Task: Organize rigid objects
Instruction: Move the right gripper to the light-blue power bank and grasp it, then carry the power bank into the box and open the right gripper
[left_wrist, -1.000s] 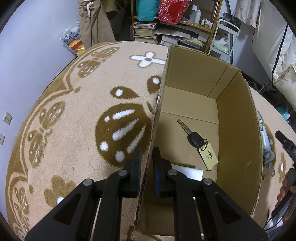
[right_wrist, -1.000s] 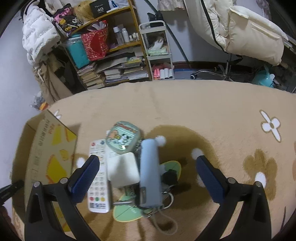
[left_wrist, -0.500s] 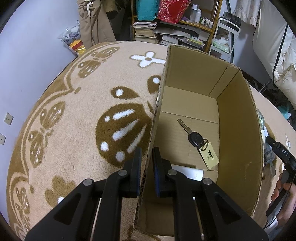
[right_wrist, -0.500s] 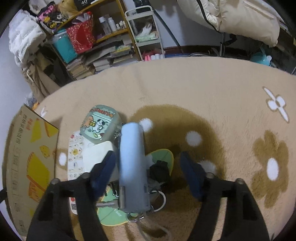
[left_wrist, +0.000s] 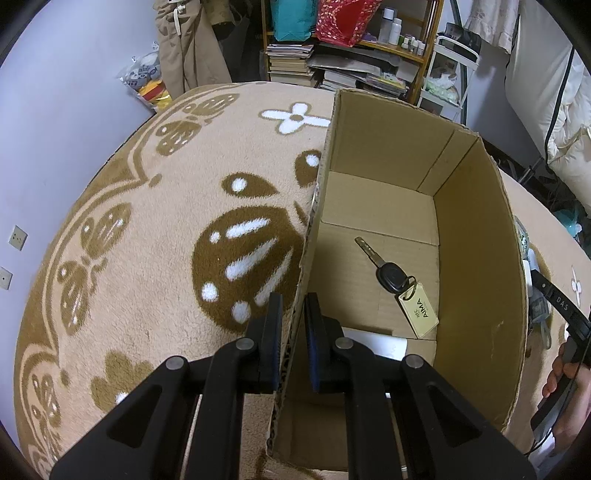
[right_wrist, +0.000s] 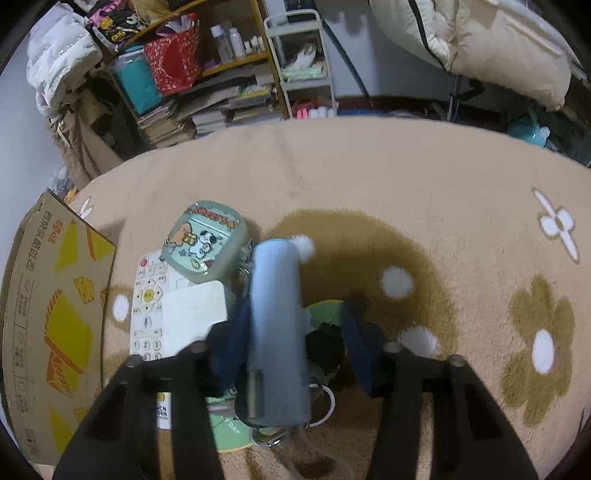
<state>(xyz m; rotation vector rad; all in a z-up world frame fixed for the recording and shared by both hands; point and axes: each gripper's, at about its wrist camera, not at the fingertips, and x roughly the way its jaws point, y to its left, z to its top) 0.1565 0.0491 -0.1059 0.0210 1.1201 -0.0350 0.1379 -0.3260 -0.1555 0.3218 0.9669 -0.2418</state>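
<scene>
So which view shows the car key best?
The left wrist view: the car key lies in plain sight on the cardboard box floor, tag attached. The right wrist view shows only the box's printed outside, no key.

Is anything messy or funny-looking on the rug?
Yes. Beside the cardboard box, the things lie heaped instead of side by side: a cartoon tin and a white block sit on the remote, and the blue tube lies across a green disc and cords.
</scene>
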